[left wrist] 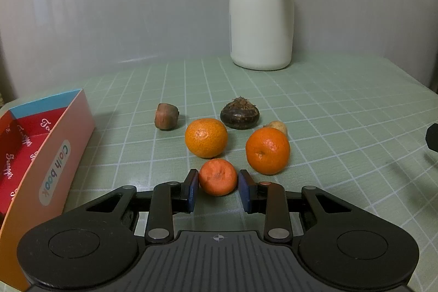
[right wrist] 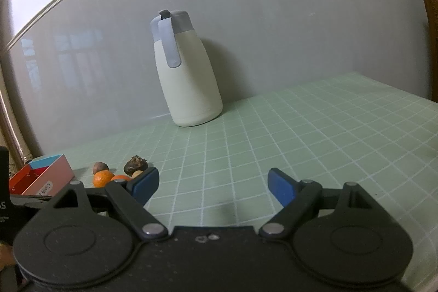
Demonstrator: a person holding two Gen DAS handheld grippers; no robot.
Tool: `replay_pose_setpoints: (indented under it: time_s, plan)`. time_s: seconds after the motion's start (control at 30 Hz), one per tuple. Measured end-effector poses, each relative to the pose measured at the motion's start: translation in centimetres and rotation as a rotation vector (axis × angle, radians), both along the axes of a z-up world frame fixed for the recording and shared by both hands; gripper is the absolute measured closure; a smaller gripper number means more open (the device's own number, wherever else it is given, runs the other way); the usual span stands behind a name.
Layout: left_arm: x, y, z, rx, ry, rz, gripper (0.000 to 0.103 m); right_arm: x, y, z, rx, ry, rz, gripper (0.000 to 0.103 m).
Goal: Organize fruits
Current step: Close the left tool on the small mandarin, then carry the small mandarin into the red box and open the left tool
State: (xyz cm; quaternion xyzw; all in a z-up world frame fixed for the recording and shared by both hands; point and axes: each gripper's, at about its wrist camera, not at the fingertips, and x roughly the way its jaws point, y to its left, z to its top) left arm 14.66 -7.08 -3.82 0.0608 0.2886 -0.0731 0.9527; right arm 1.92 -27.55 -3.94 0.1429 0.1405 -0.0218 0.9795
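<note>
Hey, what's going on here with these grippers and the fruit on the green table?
A person is sorting fruit with two handheld grippers. The left gripper has its blue pads against the sides of a small wrinkled orange tangerine resting on the green checked tablecloth. Two bigger oranges and some brown pieces sit just behind it. The open pink cardboard box stands to the left. The right gripper hangs open with nothing between its fingers. A cream jug with a grey lid stands at the back.

Orange tangerines (left wrist: 206, 138), green white-gridded mat (left wrist: 342, 106)
</note>
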Motion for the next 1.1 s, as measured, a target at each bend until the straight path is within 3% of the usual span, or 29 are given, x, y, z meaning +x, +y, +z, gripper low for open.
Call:
replay_pose_setpoints:
  time_s: [0.7,1.1]
  plan:
    - [-2.9,2.8,2.4,-0.026,-0.112,0.043,0.072,0.2,1.1,0.3,-0.002,-0.003,0.027,0.017]
    - [-5.5,8.3,4.8,-0.014,-0.227,0.178,0.072,1.5,4.6,0.6,-0.028,0.001,0.102,0.017]
